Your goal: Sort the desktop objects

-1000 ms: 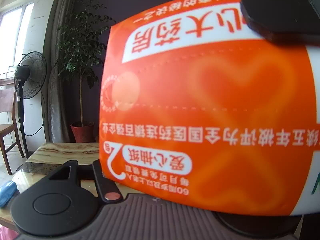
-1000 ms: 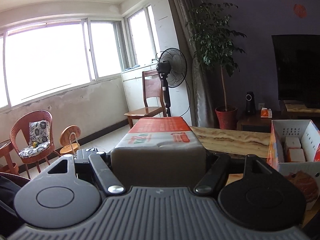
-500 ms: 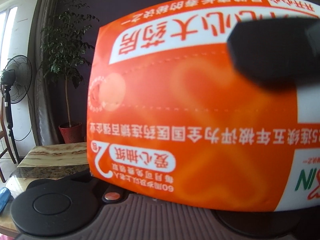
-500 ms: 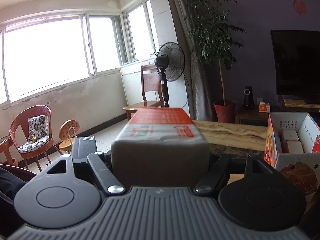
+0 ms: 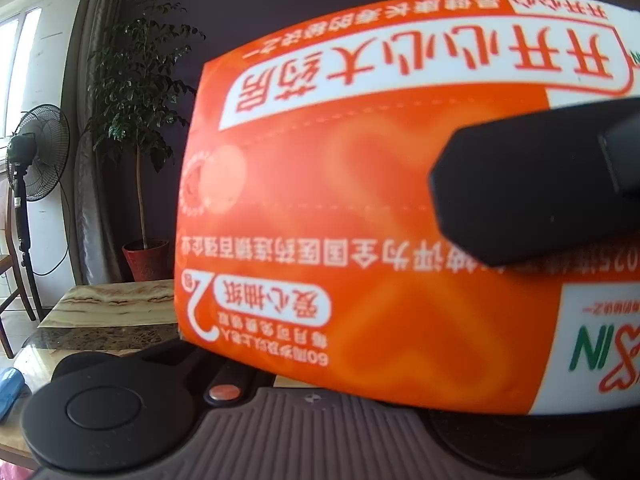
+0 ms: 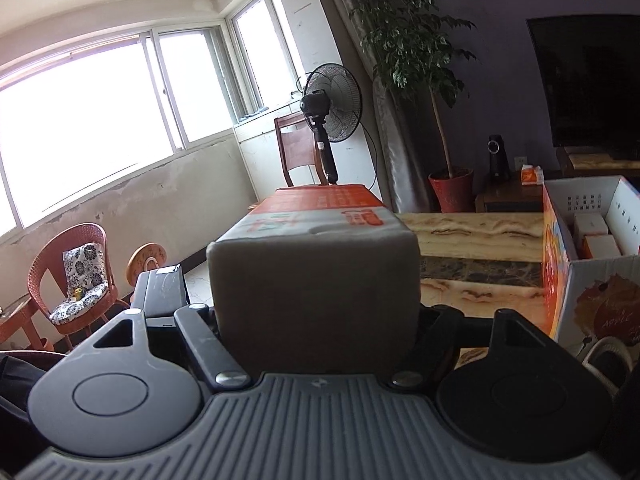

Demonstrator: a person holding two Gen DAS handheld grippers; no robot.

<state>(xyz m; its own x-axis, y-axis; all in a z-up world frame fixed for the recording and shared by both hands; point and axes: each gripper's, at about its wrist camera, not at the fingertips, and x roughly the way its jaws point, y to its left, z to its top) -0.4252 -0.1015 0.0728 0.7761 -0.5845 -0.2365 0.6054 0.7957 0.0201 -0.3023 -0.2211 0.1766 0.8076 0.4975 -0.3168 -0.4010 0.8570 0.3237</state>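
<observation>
An orange-and-white rectangular tissue pack (image 5: 360, 216), printed with red Chinese characters, is filling most of the left wrist view, sitting upside down and close to the lens above the marble-patterned stone bench (image 5: 108, 308); in the right wrist view the same pack (image 6: 314, 276) is being clamped at its grey end between the two black fingers (image 6: 200, 336) of the right gripper (image 6: 316, 332), which are closing snugly on both sides of it, the pack jutting forward over the bench (image 6: 472, 236). To the right on the bench, an open white cardboard box with orange printed sides (image 6: 580, 276) is standing, small white cartons lying inside it. The left gripper (image 5: 304, 364) is showing only its dark base and one black finger (image 5: 536, 184) crossing blurred in front of the pack's face; how far these fingers are spread, and whether they are gripping the pack, cannot be told. A black pedestal fan (image 6: 330, 108) and a leafy potted tree in a red pot (image 6: 416, 48) are standing beyond the bench near the window; a small blue object (image 5: 10, 384) is lying at the bench's left edge in the left wrist view.
</observation>
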